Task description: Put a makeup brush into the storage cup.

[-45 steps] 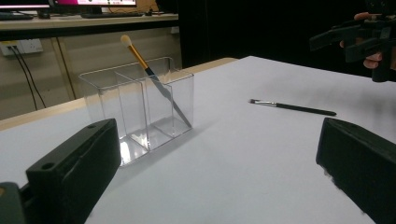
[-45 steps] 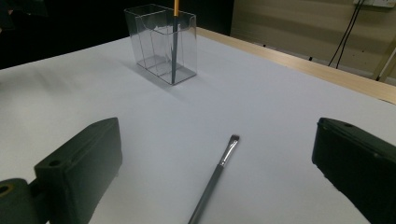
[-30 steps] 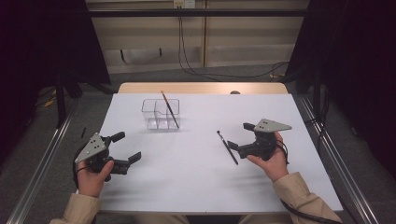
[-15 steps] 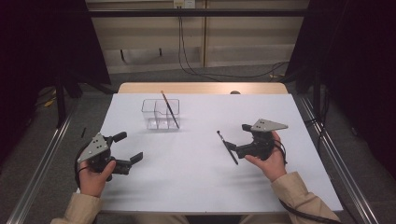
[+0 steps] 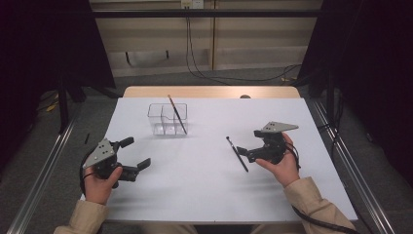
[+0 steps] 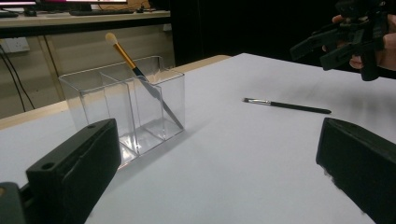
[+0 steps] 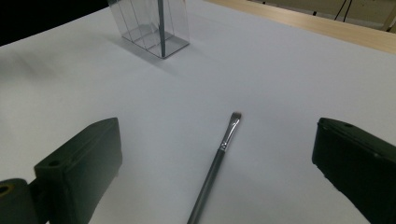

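A clear plastic organiser (image 5: 168, 118) (image 6: 126, 107) stands upright at the back left of the white table, and a gold-handled makeup brush (image 5: 178, 114) (image 6: 135, 70) leans in its right compartment. A thin black brush (image 5: 237, 154) (image 6: 287, 106) (image 7: 217, 163) lies flat on the sheet at centre right. My right gripper (image 5: 249, 142) (image 7: 217, 158) is open just right of that brush, with a jaw on either side of its bristle end and neither touching it. My left gripper (image 5: 136, 153) (image 6: 219, 186) is open and empty at the front left, aimed at the organiser.
The white sheet (image 5: 204, 185) covers most of a wooden table, whose bare strip (image 5: 209, 92) shows along the far edge. Metal rails (image 5: 44, 165) run along both sides of the table. Cables lie on the floor beyond.
My right gripper has edged slightly left toward the black brush. My left gripper has crept a little forward and to the right. Both brushes and the organiser stay put.
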